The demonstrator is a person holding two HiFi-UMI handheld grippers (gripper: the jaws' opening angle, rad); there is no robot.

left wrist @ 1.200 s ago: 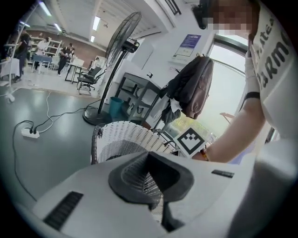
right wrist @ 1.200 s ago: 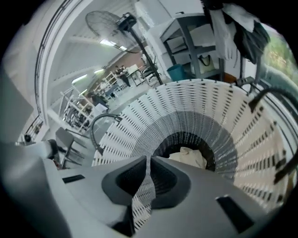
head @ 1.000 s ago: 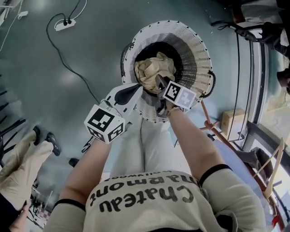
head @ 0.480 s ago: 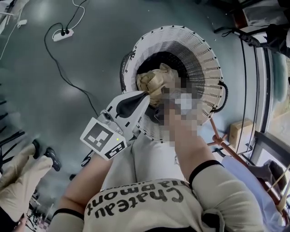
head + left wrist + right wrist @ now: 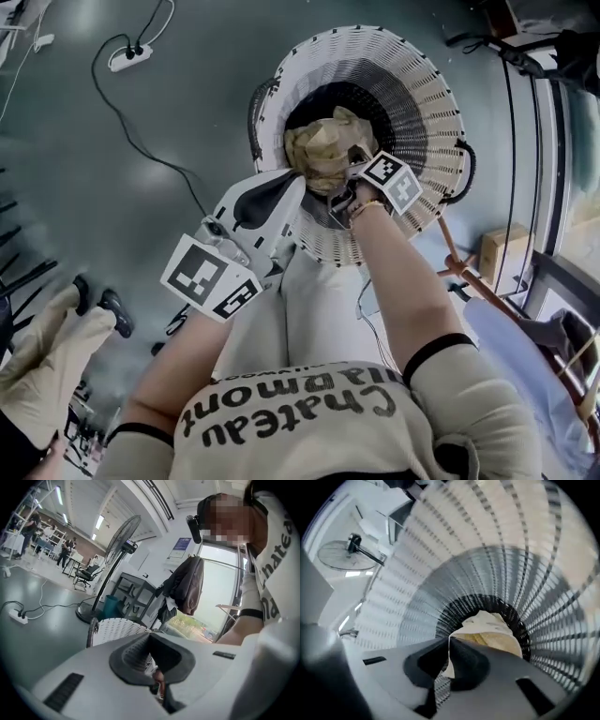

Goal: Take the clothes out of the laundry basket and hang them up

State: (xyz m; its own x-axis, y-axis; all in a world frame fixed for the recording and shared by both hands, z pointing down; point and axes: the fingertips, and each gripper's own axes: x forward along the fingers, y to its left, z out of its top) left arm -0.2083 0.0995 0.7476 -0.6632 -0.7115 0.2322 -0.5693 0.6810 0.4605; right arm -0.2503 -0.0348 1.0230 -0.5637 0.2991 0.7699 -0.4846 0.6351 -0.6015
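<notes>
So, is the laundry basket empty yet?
Not empty: a crumpled beige garment lies inside the white basket.

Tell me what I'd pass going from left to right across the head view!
Power strip → left gripper → beige cloth → right gripper, its jaws just closed on that cloth → cardboard box.

Claw (image 5: 449, 654) just closed on beige garment (image 5: 493, 631) in basket (image 5: 487, 550).

White slatted laundry basket (image 5: 433, 103) with black mesh base, pale tan garment (image 5: 319, 155), grey-green floor (image 5: 141, 141).
</notes>
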